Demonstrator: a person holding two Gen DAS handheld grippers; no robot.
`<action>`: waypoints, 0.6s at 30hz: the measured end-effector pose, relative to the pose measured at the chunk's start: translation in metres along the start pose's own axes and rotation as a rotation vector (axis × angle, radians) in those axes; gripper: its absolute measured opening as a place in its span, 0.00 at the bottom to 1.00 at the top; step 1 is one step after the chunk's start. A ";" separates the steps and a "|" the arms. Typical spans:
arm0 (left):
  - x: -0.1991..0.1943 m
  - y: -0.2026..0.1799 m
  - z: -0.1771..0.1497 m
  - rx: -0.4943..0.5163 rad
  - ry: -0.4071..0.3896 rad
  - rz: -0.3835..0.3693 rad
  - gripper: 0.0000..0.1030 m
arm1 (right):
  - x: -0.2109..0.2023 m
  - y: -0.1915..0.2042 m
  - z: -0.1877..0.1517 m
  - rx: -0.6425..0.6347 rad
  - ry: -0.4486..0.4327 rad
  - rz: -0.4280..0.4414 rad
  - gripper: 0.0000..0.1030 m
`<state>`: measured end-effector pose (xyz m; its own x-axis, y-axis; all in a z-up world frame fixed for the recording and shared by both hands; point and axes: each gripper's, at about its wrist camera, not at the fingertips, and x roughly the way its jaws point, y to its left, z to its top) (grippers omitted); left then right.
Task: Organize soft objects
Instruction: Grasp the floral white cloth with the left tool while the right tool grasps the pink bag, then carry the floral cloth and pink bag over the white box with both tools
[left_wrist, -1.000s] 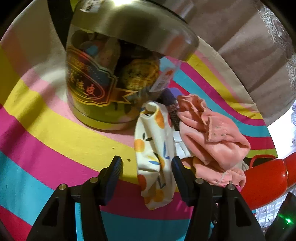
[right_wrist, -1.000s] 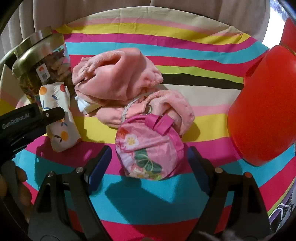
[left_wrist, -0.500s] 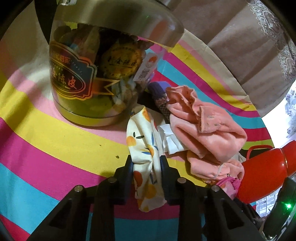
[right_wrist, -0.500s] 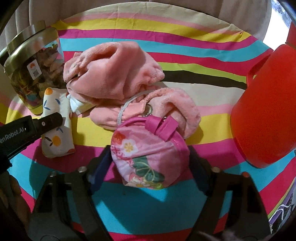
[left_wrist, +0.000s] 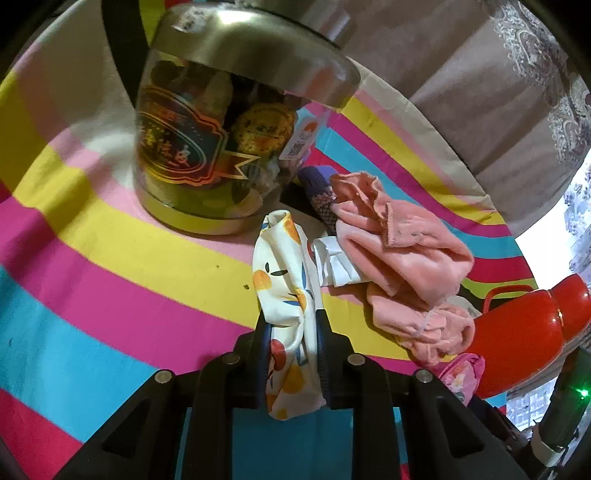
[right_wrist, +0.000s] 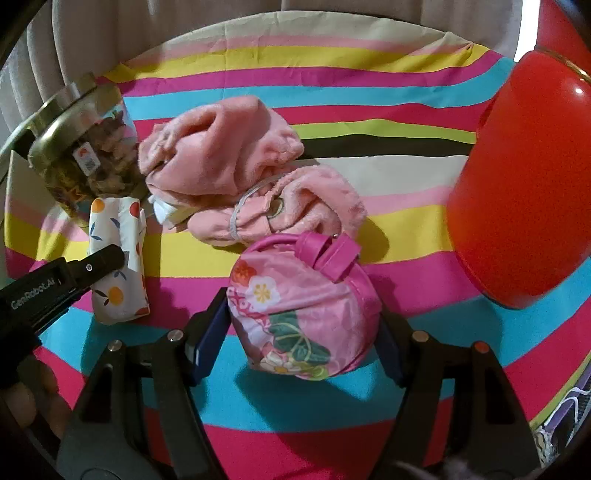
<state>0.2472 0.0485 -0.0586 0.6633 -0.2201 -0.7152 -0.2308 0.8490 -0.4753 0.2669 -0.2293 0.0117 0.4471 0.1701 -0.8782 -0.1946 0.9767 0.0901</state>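
Striped cloth (left_wrist: 110, 295): jar (left_wrist: 221, 147), red jug (right_wrist: 524, 192) beside pink towels (right_wrist: 221, 147).

A: How many soft pieces are counted on the striped worktop (right_wrist: 332, 59)?

B: Two pink fleece pieces (right_wrist: 221, 147) are counted beyond the right tongs (right_wrist: 303, 325). One round pink floral pouch (right_wrist: 303, 306) is seen between those tongs. One white fruit-print cloth (left_wrist: 284, 280) is seen between the left tongs (left_wrist: 291, 350), and one small white folded piece (left_wrist: 332, 262) just to their right. One dark knitted item (left_wrist: 319, 188) is partly hidden; its kind cannot be told.

A: And hard things?

B: One glass jar (left_wrist: 218, 147) is counted ahead of the left tongs, and one red vessel (right_wrist: 524, 184) to the right of the right tongs.
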 end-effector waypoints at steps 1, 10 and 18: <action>-0.003 0.000 -0.001 -0.002 -0.004 -0.002 0.22 | -0.003 0.000 0.000 0.000 -0.004 0.001 0.72; -0.035 -0.017 -0.012 -0.004 -0.039 -0.050 0.22 | -0.035 -0.009 -0.007 0.006 -0.036 0.014 0.72; -0.064 -0.047 -0.032 0.025 -0.038 -0.108 0.22 | -0.071 -0.030 -0.020 0.023 -0.077 0.029 0.72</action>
<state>0.1932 0.0074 -0.0065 0.7101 -0.2926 -0.6404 -0.1390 0.8333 -0.5350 0.2237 -0.2732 0.0620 0.5074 0.2071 -0.8364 -0.1887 0.9738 0.1266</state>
